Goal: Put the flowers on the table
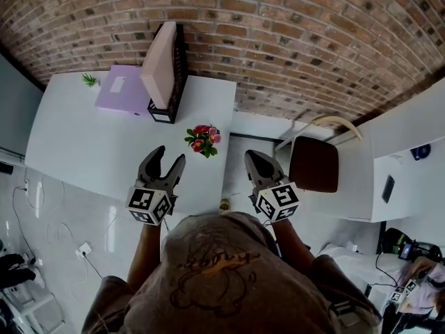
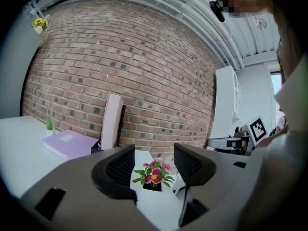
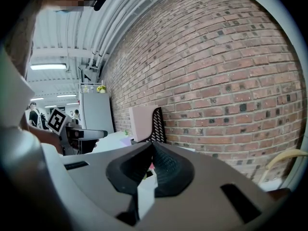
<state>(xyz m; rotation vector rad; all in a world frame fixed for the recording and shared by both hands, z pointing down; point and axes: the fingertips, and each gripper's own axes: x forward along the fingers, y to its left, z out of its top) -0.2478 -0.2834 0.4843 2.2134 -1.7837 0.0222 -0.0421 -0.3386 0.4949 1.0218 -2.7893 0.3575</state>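
Observation:
A small bunch of pink and red flowers (image 1: pixel 204 139) in a dark pot stands on the white table (image 1: pixel 83 145), near its right edge. My left gripper (image 1: pixel 170 154) hovers just short of it, jaws open with nothing between them. In the left gripper view the flowers (image 2: pixel 155 173) show through the gap of the left gripper (image 2: pixel 154 165), some way ahead on the tabletop. My right gripper (image 1: pixel 252 157) is to the right of the flowers, beyond the table's edge, and is shut with nothing in it. In its own view the right gripper (image 3: pixel 152 147) has its pads touching.
A purple box (image 1: pixel 123 90), a pink board in a black rack (image 1: pixel 163 68) and a tiny green plant (image 1: pixel 89 80) sit at the table's far side by the brick wall. A brown chair (image 1: pixel 313 163) stands to the right. Cables lie on the floor at left.

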